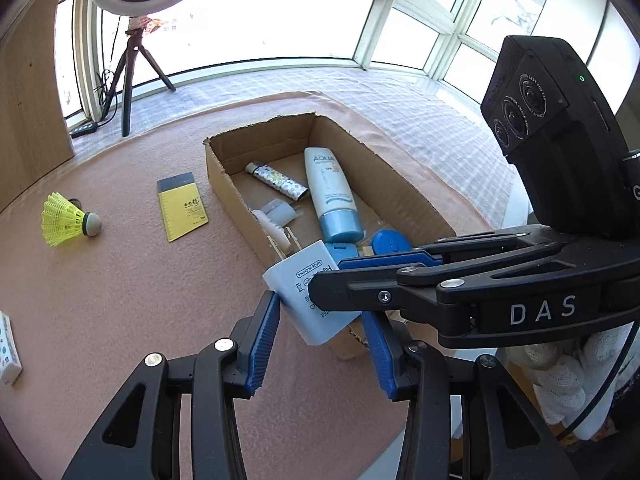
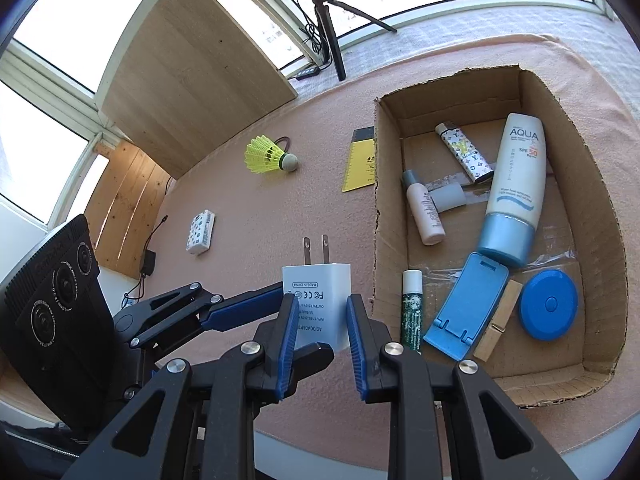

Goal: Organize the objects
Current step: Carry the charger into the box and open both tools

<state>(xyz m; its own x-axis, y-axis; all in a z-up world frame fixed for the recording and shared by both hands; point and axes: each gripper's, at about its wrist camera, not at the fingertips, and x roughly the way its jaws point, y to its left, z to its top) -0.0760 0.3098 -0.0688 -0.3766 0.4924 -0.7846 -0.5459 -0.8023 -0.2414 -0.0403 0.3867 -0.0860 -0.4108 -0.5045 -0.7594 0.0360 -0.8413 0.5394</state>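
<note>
Charger (image 2: 317, 300) right in front of us, both claws on it. Right claw (image 2: 318, 320) clamps its narrow sides, prongs pointing away from us. Left claw (image 1: 320, 332) reaches in crosswise, pads against its other faces, so we call it gripping too. Charger hangs above pink mat (image 1: 120, 300), just outside box (image 2: 608, 280) near left corner. Box sits on right claw's side, so we reckon right claw carries it over box left wall. Shuttlecock (image 1: 66, 222), notepad (image 1: 182, 208) wait mid-mat.

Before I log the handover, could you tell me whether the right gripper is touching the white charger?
Touching: in the right wrist view, the right gripper has both blue pads pressed against the white charger's sides, with no gap.
</note>
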